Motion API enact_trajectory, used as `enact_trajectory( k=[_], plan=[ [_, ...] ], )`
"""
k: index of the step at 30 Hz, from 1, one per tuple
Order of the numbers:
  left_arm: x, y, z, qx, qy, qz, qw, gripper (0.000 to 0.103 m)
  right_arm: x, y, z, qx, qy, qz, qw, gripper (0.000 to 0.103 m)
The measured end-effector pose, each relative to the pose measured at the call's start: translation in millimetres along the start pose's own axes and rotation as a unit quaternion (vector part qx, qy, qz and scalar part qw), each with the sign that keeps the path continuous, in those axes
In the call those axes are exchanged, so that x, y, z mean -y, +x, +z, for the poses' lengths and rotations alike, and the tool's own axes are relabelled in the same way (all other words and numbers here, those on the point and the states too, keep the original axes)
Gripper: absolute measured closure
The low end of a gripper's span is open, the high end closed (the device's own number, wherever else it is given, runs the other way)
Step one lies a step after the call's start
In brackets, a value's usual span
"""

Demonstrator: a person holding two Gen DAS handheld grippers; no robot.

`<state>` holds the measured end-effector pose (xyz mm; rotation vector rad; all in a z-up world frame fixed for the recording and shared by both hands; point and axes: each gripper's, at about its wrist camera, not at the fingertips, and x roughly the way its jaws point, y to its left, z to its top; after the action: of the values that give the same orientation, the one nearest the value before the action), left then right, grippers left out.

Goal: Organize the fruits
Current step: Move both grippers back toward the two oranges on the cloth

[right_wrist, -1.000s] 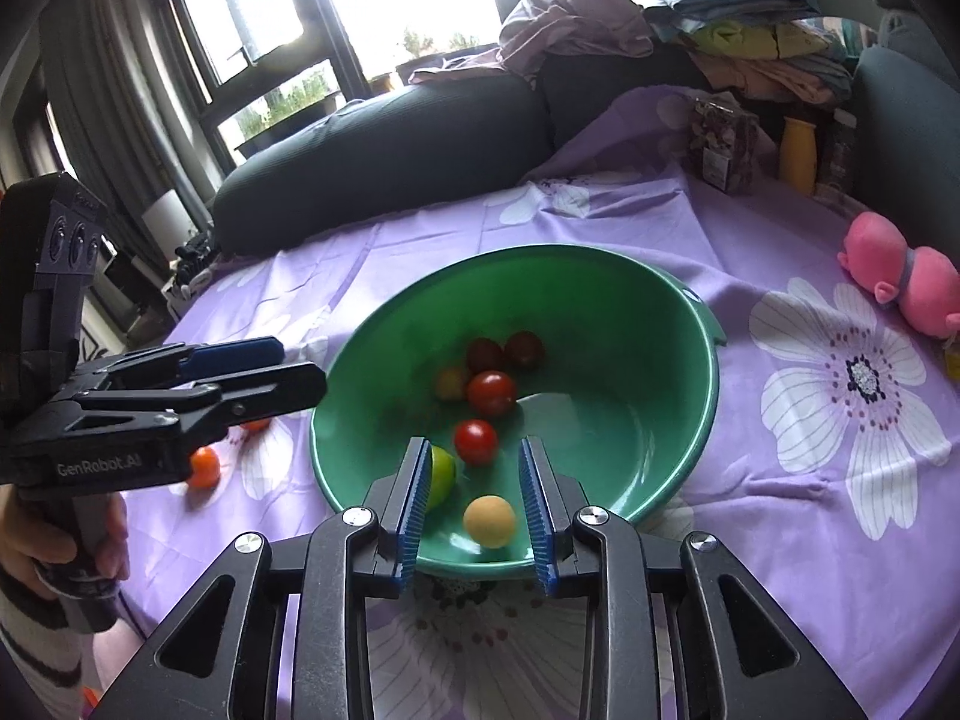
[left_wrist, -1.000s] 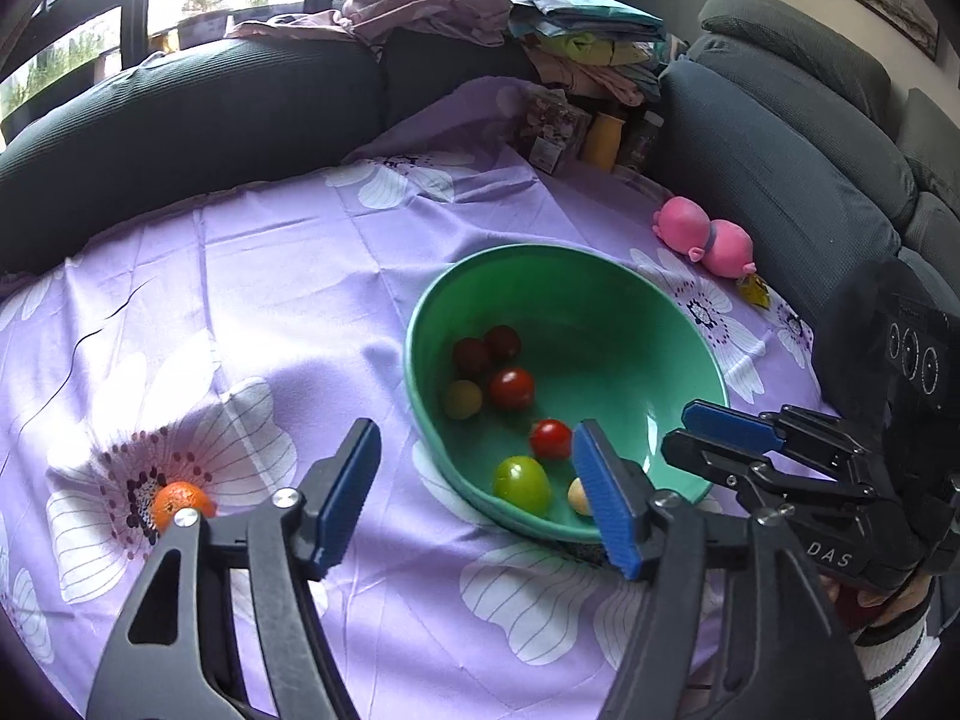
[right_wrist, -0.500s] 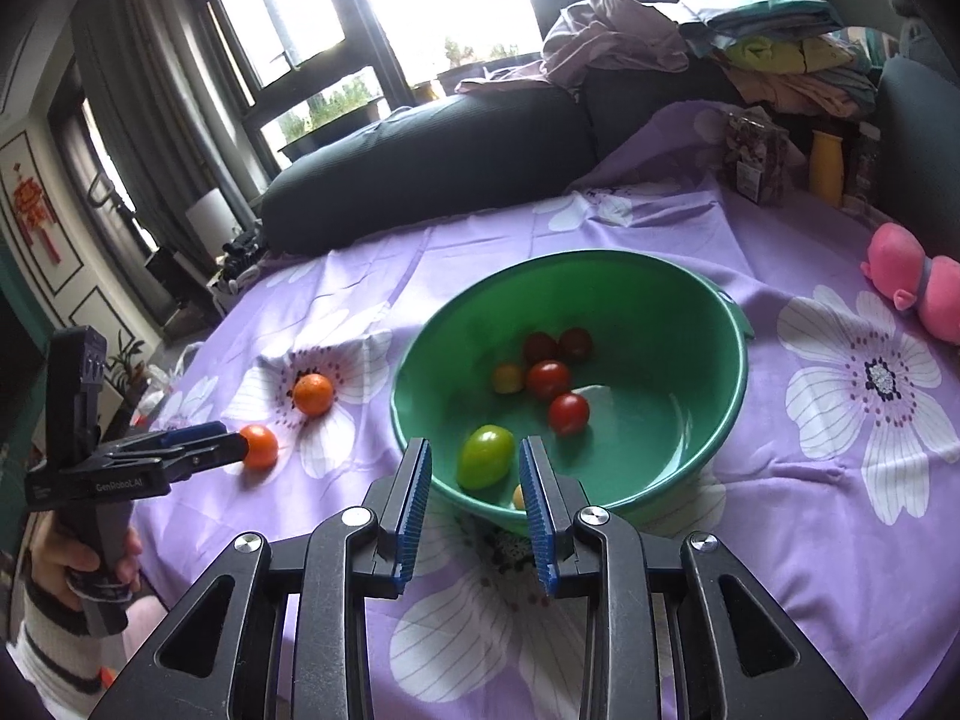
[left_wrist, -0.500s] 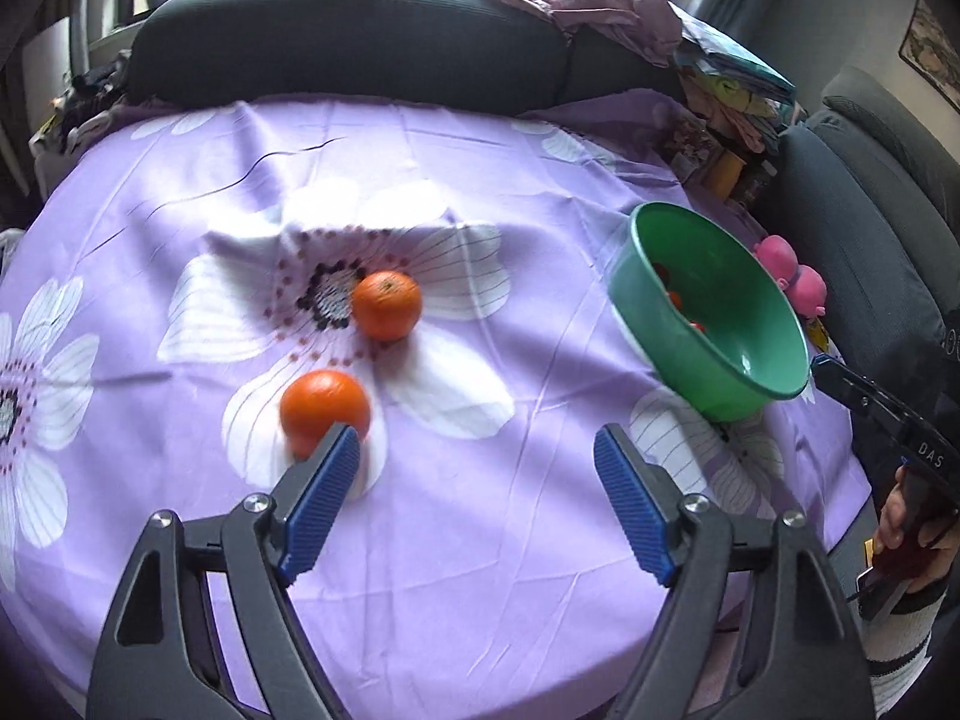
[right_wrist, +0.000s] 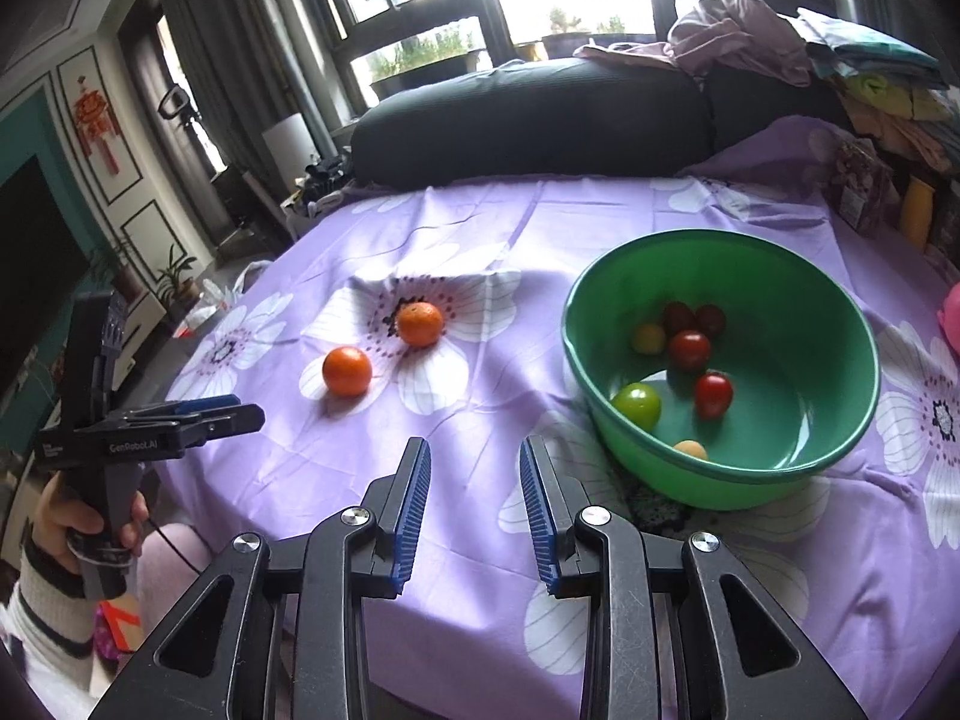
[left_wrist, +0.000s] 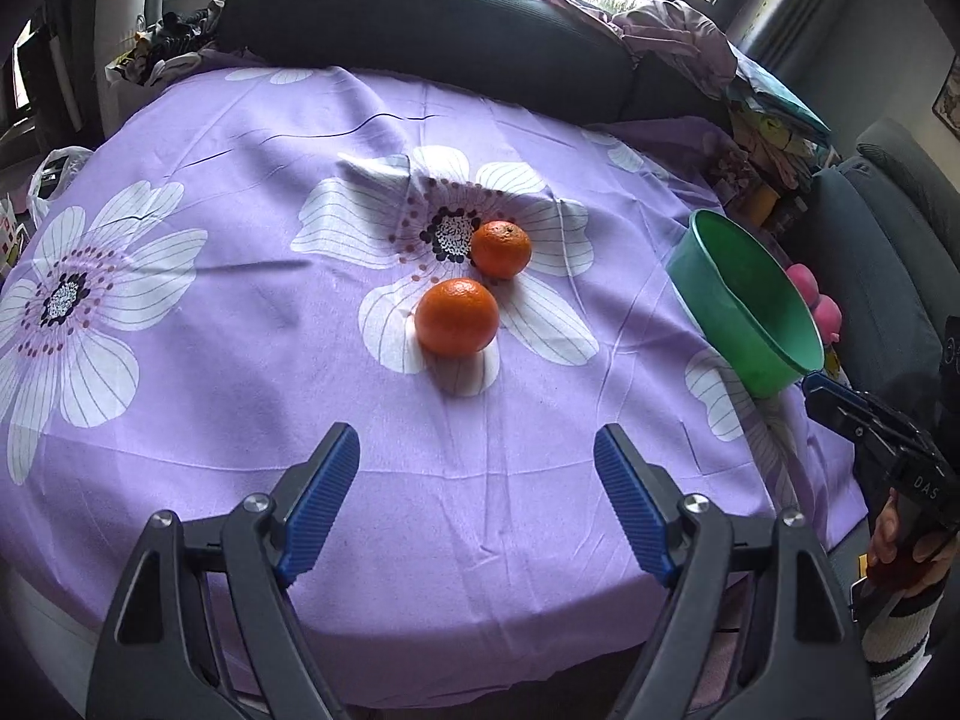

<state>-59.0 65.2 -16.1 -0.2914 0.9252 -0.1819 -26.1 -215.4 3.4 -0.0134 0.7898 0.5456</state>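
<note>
- The left gripper [left_wrist: 477,489] has its jaws spread wide with nothing between them – they have opened further within the last second and now frame bare purple cloth
- The nearer orange [left_wrist: 457,317] lies straight ahead of those jaws and slightly up the desk [left_wrist: 180,396], well apart from the blue pads; the coming move looks like a short forward reach with the gap centred on it
- The farther orange [left_wrist: 501,249] sits just beyond and a little right of the first, close beside it, so a wide approach could nudge it
- Both fruits are near-round with no real long axis, so jaw angle matters little; the dimpled, matte peel should grip well on the ribbed pads
- The right gripper [right_wrist: 475,504] holds nothing – its jaws stand at a narrow gap over the cloth, the oranges well off to its left, so the left hand is the nearer one
- The green bowl [right_wrist: 840,456] – smooth, glossy plastic – sits to the right and already holds 7 small round fruits, red, dark, yellow and 1 green [right_wrist: 637,403]
- The cloth is soft and creased, so a rolling orange should slow quickly
</note>
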Motion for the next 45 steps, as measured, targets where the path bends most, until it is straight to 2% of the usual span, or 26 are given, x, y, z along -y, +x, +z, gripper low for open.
enact_trajectory(
  k=[1, 3, 12, 13, 14, 16, 27, 45],
  plan=[
    [-1, 0, -1, -0.001, 0.0, -0.001, 1.0, 0.022, -5, 3, -1, -0.005, -0.005, 0.004, 1.0, 0.065],
    [-3, 1, -2, -0.001, -0.001, -0.002, 1.0, 0.022, -14, 9, -2, -0.015, -0.017, 0.012, 1.0, 0.061],
    [-4, 3, -1, 0.008, 0.019, 0.01, 0.9997, 0.021, -49, 41, -2, -0.056, -0.055, 0.035, 0.996, 0.06],
    [-5, 4, -1, 0.007, 0.021, 0.013, 0.9997, 0.017, -52, 45, -1, -0.061, -0.057, 0.035, 0.996, 0.059],
    [-6, 5, -1, 0.006, 0.022, 0.017, 0.9996, 0.008, -55, 49, 0, -0.064, -0.059, 0.037, 0.996, 0.058],
    [-10, 7, 0, 0.007, 0.022, 0.024, 0.9994, 0.002, -61, 56, 3, -0.068, -0.063, 0.041, 0.995, 0.052],
    [-24, 16, 19, 0.019, 0.013, 0.001, 0.9997, 0.002, -77, 94, 18, -0.088, -0.077, 0.048, 0.992, 0.05],
    [-29, 45, 46, 0.008, 0.022, -0.03, 0.9993, 0.002, -83, 139, 38, -0.106, -0.096, 0.062, 0.988, 0.05]
  ],
)
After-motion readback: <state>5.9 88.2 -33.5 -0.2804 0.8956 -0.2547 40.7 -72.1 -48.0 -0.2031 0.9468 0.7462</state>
